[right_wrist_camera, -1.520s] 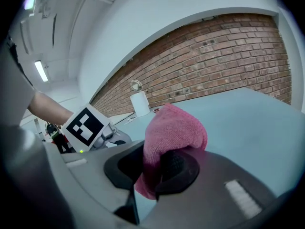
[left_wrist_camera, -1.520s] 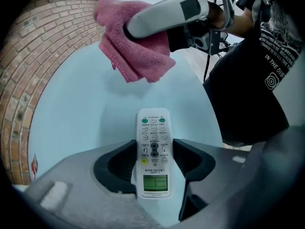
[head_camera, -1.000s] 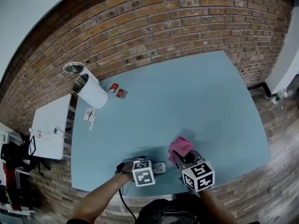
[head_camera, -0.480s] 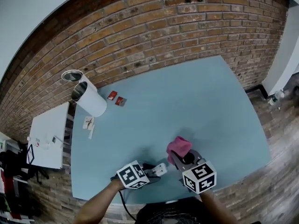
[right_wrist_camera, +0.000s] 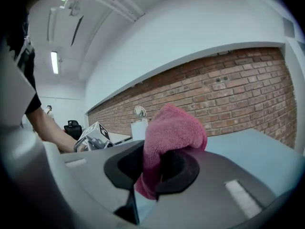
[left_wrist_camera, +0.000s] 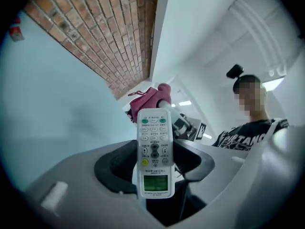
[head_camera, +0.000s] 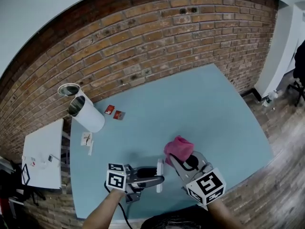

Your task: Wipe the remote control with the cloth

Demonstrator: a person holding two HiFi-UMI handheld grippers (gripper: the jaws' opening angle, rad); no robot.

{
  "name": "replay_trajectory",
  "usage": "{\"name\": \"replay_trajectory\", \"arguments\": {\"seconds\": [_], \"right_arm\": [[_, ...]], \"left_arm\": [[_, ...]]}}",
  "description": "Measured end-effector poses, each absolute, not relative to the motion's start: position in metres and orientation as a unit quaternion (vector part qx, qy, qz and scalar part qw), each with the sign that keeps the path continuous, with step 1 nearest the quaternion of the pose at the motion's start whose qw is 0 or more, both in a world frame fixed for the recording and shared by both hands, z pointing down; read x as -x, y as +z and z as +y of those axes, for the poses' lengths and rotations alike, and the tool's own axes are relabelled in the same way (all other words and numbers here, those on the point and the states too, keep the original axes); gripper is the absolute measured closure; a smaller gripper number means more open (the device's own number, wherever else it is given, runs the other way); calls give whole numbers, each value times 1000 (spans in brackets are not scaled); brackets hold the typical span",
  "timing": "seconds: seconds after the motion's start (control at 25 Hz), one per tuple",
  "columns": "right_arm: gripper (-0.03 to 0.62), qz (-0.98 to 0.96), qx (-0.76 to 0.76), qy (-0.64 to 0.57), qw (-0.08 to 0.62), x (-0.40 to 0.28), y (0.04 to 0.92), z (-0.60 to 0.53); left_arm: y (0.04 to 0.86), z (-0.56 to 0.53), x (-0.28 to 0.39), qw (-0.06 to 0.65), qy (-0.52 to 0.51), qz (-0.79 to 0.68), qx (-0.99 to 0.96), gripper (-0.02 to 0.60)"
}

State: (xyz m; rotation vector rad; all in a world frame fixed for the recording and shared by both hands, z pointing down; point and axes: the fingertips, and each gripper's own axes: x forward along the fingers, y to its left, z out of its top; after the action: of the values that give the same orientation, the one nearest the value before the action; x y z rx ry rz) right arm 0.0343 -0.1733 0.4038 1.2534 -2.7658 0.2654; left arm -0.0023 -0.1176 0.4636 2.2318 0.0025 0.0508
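Red brick wall [head_camera: 143, 42] behind a pale-blue table [head_camera: 200, 104] — wooden floor [head_camera: 286, 171] alongside

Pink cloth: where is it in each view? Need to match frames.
Head view: lower centre, cloth in the right gripper.
Left gripper view: centre, showing just beyond the remote's top end.
Right gripper view: centre, clamped between the jaws.
Shared landmark: the brick wall, in all three.
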Motion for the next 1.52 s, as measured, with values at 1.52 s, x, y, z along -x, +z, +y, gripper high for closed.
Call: {"name": "replay_trajectory", "arguments": {"seconds": [1.52], "right_arm": [[533, -923, -368, -50, 102, 36, 366, -141]], "left_arm": [[393, -190, 58, 521, -337, -32, -784, 341]]}}
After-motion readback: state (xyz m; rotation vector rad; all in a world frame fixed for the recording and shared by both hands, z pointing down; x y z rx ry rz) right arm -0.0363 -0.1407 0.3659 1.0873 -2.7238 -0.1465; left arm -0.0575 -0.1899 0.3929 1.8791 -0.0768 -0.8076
